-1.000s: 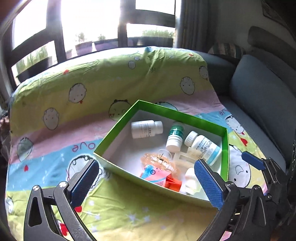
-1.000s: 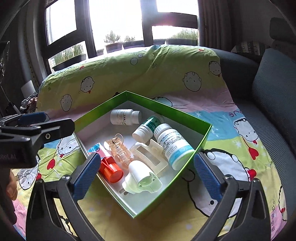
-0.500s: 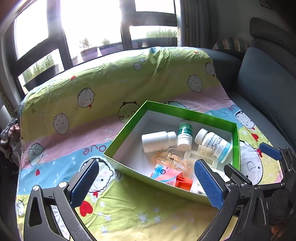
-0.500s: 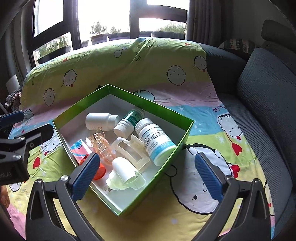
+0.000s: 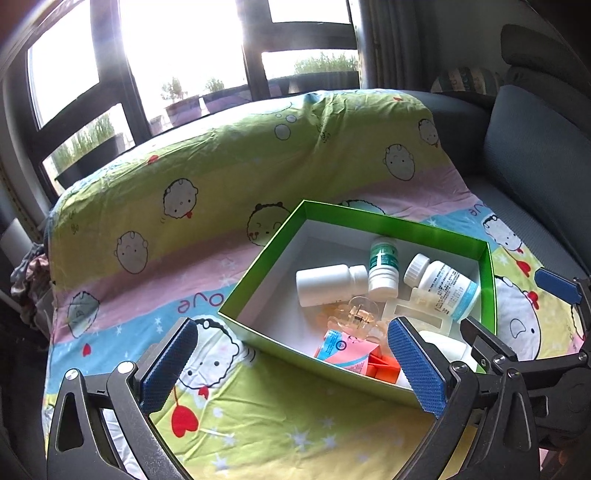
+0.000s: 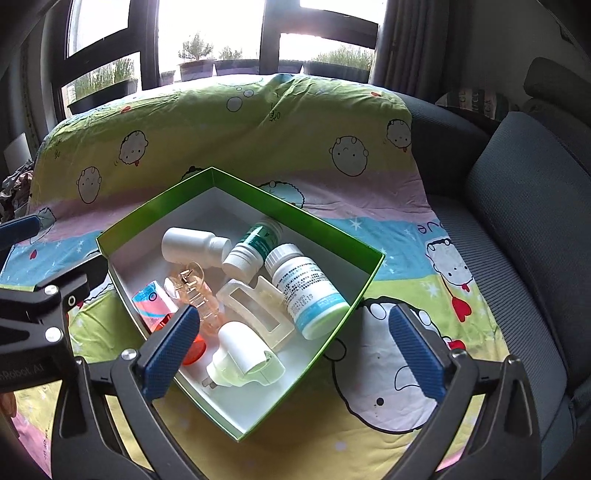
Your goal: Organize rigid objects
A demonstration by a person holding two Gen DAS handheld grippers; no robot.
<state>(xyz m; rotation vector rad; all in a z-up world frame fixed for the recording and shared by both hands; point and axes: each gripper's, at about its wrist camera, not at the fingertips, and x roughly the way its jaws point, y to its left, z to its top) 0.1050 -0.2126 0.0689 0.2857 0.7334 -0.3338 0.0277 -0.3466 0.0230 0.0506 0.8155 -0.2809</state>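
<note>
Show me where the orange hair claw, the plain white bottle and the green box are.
orange hair claw (image 6: 197, 291), right wrist view, on its ribbed body.
plain white bottle (image 6: 188, 246), right wrist view, on its side wall.
green box (image 6: 295, 216), right wrist view, on its far rim.

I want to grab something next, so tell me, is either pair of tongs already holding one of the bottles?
No, the right tongs and left tongs both stand wide open and empty, above the green box.

Box (image 6: 334, 230) on blanket (image 6: 303, 122) over sofa (image 6: 524, 206), items inside.
Three bottles (image 6: 192, 246) (image 6: 255, 247) (image 6: 308, 295) lie at the box's far side; two hair clips (image 6: 195, 291) (image 6: 258, 306) in the middle; plug-in device (image 6: 240, 360) and tube (image 6: 153, 302) at the near side. Windows (image 6: 207, 29) behind the sofa.
</note>
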